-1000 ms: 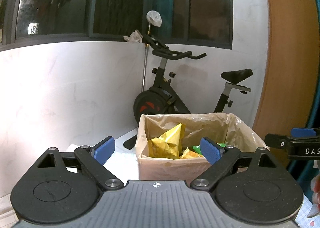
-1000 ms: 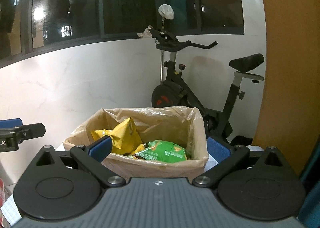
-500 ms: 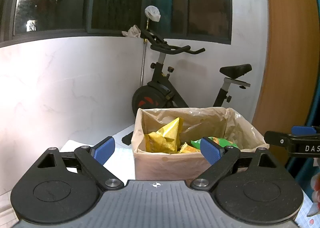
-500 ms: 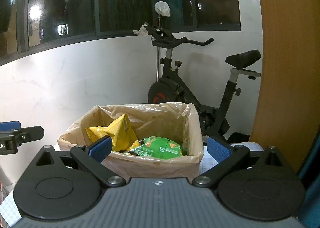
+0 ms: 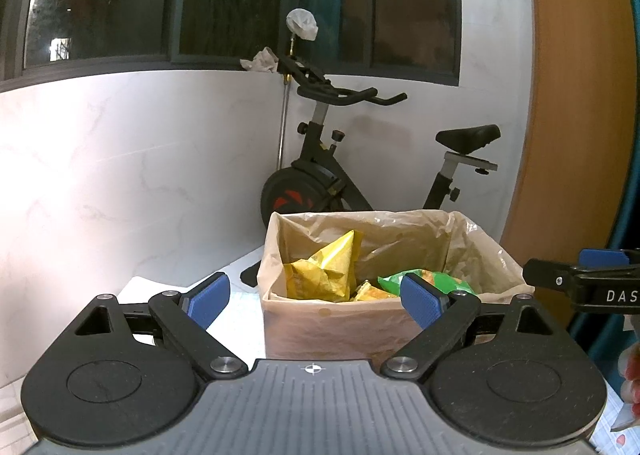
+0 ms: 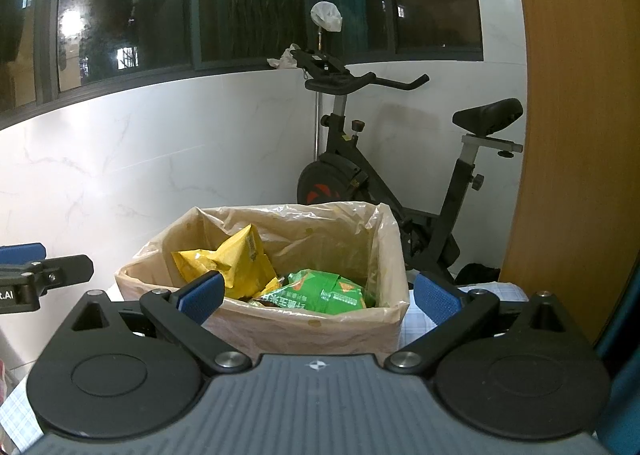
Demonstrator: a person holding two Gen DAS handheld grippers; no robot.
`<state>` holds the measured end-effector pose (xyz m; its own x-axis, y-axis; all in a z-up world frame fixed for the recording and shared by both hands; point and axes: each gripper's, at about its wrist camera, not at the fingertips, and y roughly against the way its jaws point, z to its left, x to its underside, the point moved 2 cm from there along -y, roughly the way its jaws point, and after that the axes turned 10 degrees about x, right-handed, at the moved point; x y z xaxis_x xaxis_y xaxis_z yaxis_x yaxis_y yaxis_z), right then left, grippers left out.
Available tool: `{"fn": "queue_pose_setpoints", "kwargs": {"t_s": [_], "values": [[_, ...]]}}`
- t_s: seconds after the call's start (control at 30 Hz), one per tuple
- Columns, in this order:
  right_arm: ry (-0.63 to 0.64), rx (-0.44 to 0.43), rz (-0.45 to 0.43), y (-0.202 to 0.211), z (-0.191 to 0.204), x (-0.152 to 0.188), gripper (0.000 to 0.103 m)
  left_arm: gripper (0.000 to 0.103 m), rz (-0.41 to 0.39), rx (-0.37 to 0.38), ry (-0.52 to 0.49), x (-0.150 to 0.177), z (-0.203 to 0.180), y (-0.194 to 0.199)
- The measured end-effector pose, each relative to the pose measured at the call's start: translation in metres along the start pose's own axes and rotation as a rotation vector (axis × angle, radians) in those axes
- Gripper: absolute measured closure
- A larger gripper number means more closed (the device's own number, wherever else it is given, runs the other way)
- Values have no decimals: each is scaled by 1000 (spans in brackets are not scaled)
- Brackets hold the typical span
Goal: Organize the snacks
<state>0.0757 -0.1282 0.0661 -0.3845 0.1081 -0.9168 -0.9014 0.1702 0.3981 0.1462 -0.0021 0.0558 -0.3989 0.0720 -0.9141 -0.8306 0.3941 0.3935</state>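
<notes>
A cardboard box lined with a clear plastic bag (image 5: 320,323) (image 6: 312,331) stands ahead on the table. Inside lie a yellow snack bag (image 5: 326,269) (image 6: 230,259) and a green snack bag (image 5: 440,281) (image 6: 326,291). My left gripper (image 5: 314,295) is open and empty, in front of the box. My right gripper (image 6: 318,293) is open and empty, also in front of the box. The right gripper's finger shows at the right edge of the left wrist view (image 5: 580,283). The left gripper's finger shows at the left edge of the right wrist view (image 6: 44,275).
A black exercise bike (image 5: 352,171) (image 6: 400,183) stands behind the box against a white marble wall (image 5: 120,175). A wooden panel (image 6: 576,115) rises at the right. Dark windows run above. The table has a checked cloth (image 6: 496,291).
Both views have tilted down and pulled back slightly; the box sits lower in the frame and more of its inside shows. Both grippers stay open and empty.
</notes>
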Motion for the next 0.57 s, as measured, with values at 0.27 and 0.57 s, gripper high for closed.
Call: {"fn": "queue_pose_setpoints", "kwargs": {"t_s": [0.27,0.57], "values": [[3,-2,-1,0,1,1,0,9,-2,7,0,0,-2,2],[2,-1,2,1,2,2,0,9,-3,17,-1,0,0,1]]}}
